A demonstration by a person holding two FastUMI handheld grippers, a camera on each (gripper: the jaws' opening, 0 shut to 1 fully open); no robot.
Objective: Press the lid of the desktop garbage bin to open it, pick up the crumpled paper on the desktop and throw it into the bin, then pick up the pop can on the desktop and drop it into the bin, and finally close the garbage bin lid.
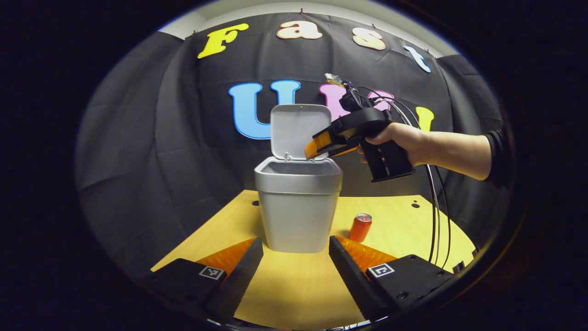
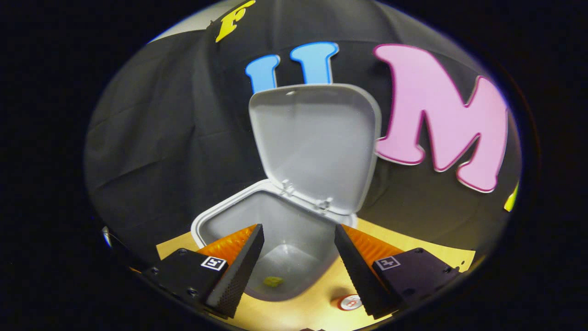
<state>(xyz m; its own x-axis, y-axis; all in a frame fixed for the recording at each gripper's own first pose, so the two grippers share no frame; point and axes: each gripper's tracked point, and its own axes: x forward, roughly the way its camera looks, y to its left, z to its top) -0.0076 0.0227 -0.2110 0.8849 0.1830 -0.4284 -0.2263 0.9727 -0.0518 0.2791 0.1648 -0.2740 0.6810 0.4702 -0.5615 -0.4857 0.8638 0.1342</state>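
Two items to account for: the crumpled paper (image 2: pixel 273 281) lies on the floor of the garbage bin (image 1: pixel 297 216), a small yellowish wad seen in the right gripper view, and the pop can (image 1: pixel 360 227) stands upright on the wooden desktop (image 1: pixel 404 220), just beside the bin's right side.

Lid (image 1: pixel 298 131) is up, hinged at the back, near vertical.

Your right gripper (image 2: pixel 298 264) hangs over the bin mouth, fingers well apart, nothing between them. In the left gripper view it sits at the bin's upper rim, your hand (image 1: pixel 404 140) on its handle.

Your left gripper (image 1: pixel 296 266) rests low in front of the bin, fingers spread, empty, bin framed between them.

Judgement: paper step looks done; can is next.

Risks from here:
- Right gripper is close to the raised lid (a knock on withdrawal could drop it shut before the can goes in).
- Can is narrow and upright; an off-centre approach may tip it and set it rolling on the desktop.
- Can stands tight against the bin, so a finger may shove the bin itself.
- Trailing cables (image 1: pixel 436 216) hang near the can's side.
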